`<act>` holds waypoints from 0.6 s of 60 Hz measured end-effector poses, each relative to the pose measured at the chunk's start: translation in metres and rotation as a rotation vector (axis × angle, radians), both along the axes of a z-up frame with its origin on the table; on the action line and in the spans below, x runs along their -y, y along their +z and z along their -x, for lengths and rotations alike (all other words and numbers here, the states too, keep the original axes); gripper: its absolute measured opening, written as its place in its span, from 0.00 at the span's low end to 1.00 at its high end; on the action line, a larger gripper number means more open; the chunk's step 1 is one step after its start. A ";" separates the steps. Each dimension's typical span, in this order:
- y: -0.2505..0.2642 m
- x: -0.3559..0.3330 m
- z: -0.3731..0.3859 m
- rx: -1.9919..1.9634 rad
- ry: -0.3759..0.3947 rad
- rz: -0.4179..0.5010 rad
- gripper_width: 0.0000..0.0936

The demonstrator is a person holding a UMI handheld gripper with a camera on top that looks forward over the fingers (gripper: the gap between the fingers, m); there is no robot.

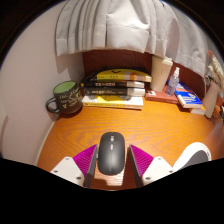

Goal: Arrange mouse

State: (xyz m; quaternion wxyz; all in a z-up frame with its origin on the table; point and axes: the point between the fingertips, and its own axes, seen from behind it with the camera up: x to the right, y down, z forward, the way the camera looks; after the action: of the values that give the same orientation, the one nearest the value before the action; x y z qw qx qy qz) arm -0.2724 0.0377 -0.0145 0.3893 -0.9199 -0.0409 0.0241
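A black computer mouse (pixel 112 153) sits lengthwise between my two fingers, over the wooden desk (pixel 150 125). My gripper (pixel 112 162) is closed on it, with the pink pads (pixel 86 159) pressing its left and right sides. The mouse's rear end lies low between the fingers, and whether its underside touches the desk is hidden.
A green mug (pixel 65 97) stands at the far left of the desk. A stack of books (pixel 113 87) lies against the back wall under a curtain (pixel 110 25). A small bottle (pixel 175 80) and a blue box (pixel 188 99) are at the far right.
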 end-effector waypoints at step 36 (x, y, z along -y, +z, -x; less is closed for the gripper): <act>0.077 -0.035 -0.008 -0.051 0.034 -0.012 0.38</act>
State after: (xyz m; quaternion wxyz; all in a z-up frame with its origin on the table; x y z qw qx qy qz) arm -0.2644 0.0724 0.0623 0.3952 -0.9158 -0.0467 0.0541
